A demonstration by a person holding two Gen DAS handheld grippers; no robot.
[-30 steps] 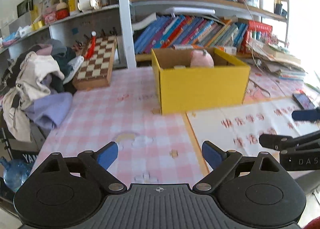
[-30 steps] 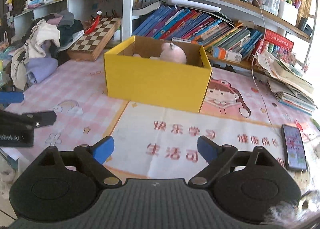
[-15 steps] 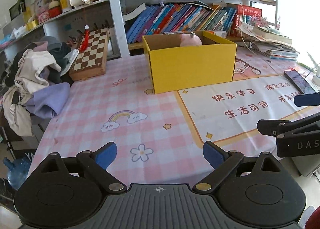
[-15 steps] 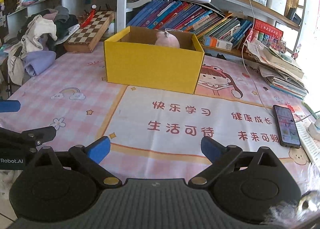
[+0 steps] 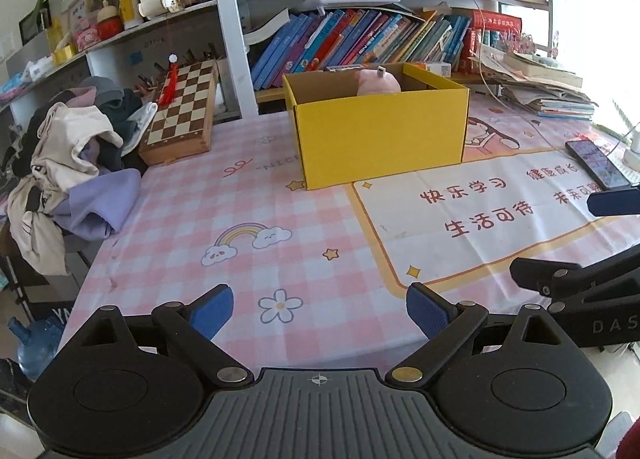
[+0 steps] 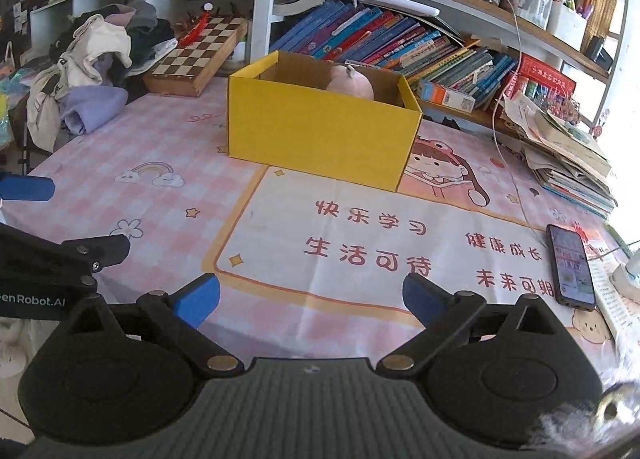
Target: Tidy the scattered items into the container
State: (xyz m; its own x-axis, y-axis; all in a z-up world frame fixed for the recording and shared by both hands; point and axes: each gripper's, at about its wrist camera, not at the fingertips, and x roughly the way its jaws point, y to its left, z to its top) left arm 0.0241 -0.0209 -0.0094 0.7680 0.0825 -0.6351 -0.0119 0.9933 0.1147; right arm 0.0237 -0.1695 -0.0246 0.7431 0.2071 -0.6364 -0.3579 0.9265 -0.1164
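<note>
Both grippers have pulled back toward the near edge of the tabletop (image 5: 248,215) since a second ago; the yellow box (image 5: 380,135) looks smaller and farther off in both wrist views, and more of the pink checked cloth shows in front of it. Left gripper (image 5: 319,309) hangs over the near edge, jaws spread wide, nothing between the blue pads (image 5: 212,309). Right gripper (image 6: 311,295) same: jaws spread, empty, over the white panel with red characters near the front edge. Jaw opening unchanged from the earlier frames.

Yellow box stands upright toward the back middle of the tabletop, just in front of the bookshelf (image 6: 400,47), unmoved. Pink plush toy (image 5: 378,83) sits inside it toward the back right corner, top poking above the rim, same as before. No loose items visible on the cloth between grippers and box.

Chessboard (image 5: 182,109) leans at the back left edge beside the clothes pile (image 5: 68,163), which hangs over the left edge. Phone (image 6: 570,265) lies flat near the right edge, screen lit, now fully in the right wrist view. Stacked papers at the back right corner. Each gripper shows at the side of the other's view.
</note>
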